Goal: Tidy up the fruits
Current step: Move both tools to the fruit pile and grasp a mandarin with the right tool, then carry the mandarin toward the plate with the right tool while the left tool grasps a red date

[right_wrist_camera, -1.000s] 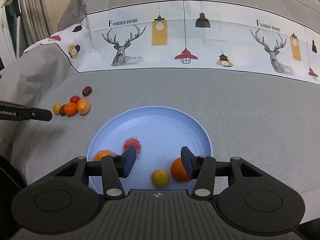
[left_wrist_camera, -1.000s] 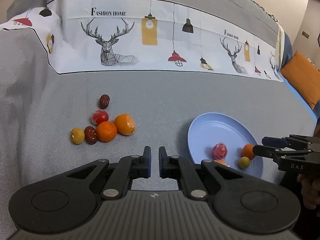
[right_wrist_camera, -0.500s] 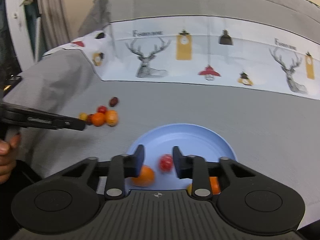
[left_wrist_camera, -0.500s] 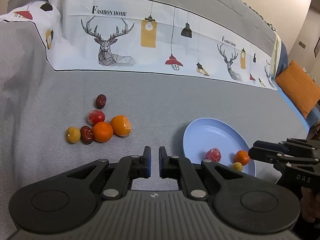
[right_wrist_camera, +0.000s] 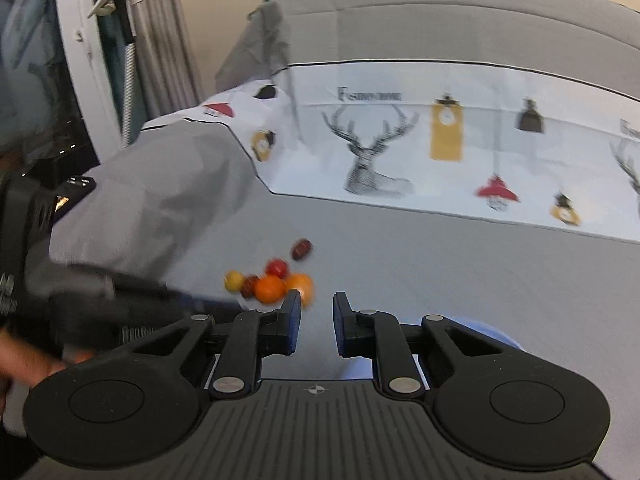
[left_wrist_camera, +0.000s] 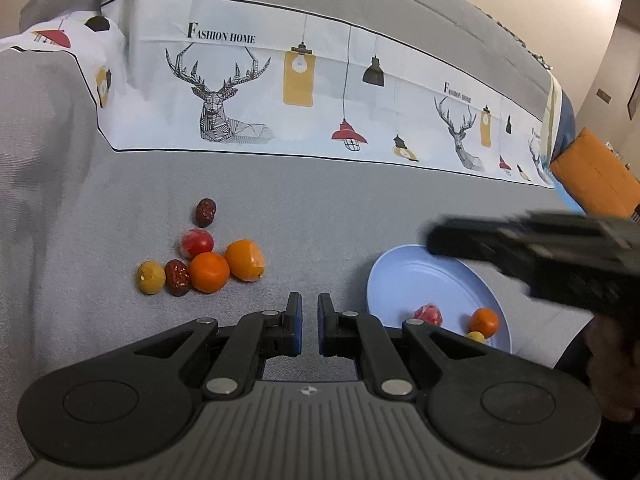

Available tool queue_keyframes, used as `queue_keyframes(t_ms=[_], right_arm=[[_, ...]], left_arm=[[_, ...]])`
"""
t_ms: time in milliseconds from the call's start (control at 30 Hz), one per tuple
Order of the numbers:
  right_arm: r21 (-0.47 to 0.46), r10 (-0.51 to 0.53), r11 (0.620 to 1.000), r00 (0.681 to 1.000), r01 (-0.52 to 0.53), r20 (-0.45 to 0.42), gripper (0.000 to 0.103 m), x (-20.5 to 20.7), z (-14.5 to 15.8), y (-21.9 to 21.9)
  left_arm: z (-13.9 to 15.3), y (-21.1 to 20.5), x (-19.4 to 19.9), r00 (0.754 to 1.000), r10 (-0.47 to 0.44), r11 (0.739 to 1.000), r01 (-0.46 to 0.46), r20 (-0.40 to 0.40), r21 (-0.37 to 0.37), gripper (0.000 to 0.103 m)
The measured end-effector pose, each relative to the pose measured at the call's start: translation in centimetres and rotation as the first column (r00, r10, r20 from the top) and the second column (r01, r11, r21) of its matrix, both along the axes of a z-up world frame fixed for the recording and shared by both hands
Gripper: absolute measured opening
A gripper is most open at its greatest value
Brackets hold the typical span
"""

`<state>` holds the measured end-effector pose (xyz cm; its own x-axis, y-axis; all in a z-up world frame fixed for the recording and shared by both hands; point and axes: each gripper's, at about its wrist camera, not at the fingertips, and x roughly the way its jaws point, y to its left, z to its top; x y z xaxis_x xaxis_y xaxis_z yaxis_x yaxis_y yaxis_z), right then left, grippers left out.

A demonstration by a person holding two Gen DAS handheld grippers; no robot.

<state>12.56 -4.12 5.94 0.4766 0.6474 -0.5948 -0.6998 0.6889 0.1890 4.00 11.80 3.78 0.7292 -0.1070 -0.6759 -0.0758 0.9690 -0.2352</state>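
The lone red date (left_wrist_camera: 205, 212) is seen lying lengthwise toward the far side. Blue plate (left_wrist_camera: 404, 276) contents are shown only in the left view. Both the left claw (left_wrist_camera: 309, 318) and the right claw (right_wrist_camera: 317, 318) are closed, empty.

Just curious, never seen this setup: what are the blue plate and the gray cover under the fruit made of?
The blue plate looks like plastic: uniform matte color, thin rim, though that's a guess. The gray cover looks like woven fabric, softly textured and creased at its edges.

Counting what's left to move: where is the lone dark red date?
In the left wrist view, the date lies on the grey cover, left of centre, just beyond the red fruit.
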Motion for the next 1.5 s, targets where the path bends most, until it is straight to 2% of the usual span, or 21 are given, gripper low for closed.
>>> queue_keyframes(t_ms=[200, 367, 600, 667, 800, 900, 1200, 1267, 1333, 1500], right_arm=[[-0.005, 0.021, 1.0, 0.998, -0.022, -0.054, 0.019, 3.4, -2.6, 3.9], [-0.022, -0.041, 0.999, 0.982, 0.037, -0.186, 0.019, 5.2, -5.7, 5.0], [-0.04, -0.072, 0.997, 0.975, 0.065, -0.211, 0.02, 7.0, -7.5, 7.2], [-0.039, -0.075, 0.997, 0.971, 0.068, -0.225, 0.025, 7.5, -8.0, 7.8], [-0.035, -0.066, 0.998, 0.968, 0.06, -0.244, 0.047, 8.3, -8.8, 9.1], [-0.039, -0.062, 0.998, 0.966, 0.054, -0.253, 0.051, 8.7, -9.3, 9.9], [-0.064, -0.046, 0.997, 0.962, 0.03, -0.269, 0.051, 9.2, -11.0, 11.3], [-0.056, -0.039, 0.998, 0.961, 0.025, -0.274, 0.045, 9.4, -11.0, 11.4], [-0.036, -0.022, 0.999, 0.958, 0.012, -0.285, 0.034, 9.5, -11.0, 11.3], [-0.033, -0.005, 0.999, 0.958, -0.004, -0.286, 0.032, 9.0, -10.6, 10.7]], left_arm=[[-0.2, 0.6, 0.1, 0.999, 0.041, 0.999, -0.041, -0.005, -0.014, 0.007], [-0.6, 1.3, 0.7, 0.997, 0.075, 0.997, -0.076, -0.017, -0.029, 0.007], [-1.0, 2.4, 1.0, 0.99, 0.135, 0.989, -0.137, -0.038, -0.049, 0.007], [-1.0, 2.6, 0.9, 0.988, 0.148, 0.987, -0.15, -0.038, -0.053, 0.008], [-1.0, 3.0, 0.8, 0.985, 0.171, 0.983, -0.173, -0.038, -0.059, 0.009], [-1.1, 3.3, 0.8, 0.98, 0.193, 0.979, -0.196, -0.042, -0.061, 0.01], [-1.5, 4.0, 1.2, 0.972, 0.227, 0.97, -0.231, -0.062, -0.073, 0.01], [-1.6, 4.0, 1.3, 0.972, 0.228, 0.97, -0.232, -0.062, -0.069, 0.01], [-1.5, 4.0, 1.2, 0.971, 0.231, 0.97, -0.234, -0.061, -0.065, 0.01], [-1.3, 4.0, 0.8, 0.969, 0.241, 0.968, -0.243, -0.049, -0.061, 0.01]])
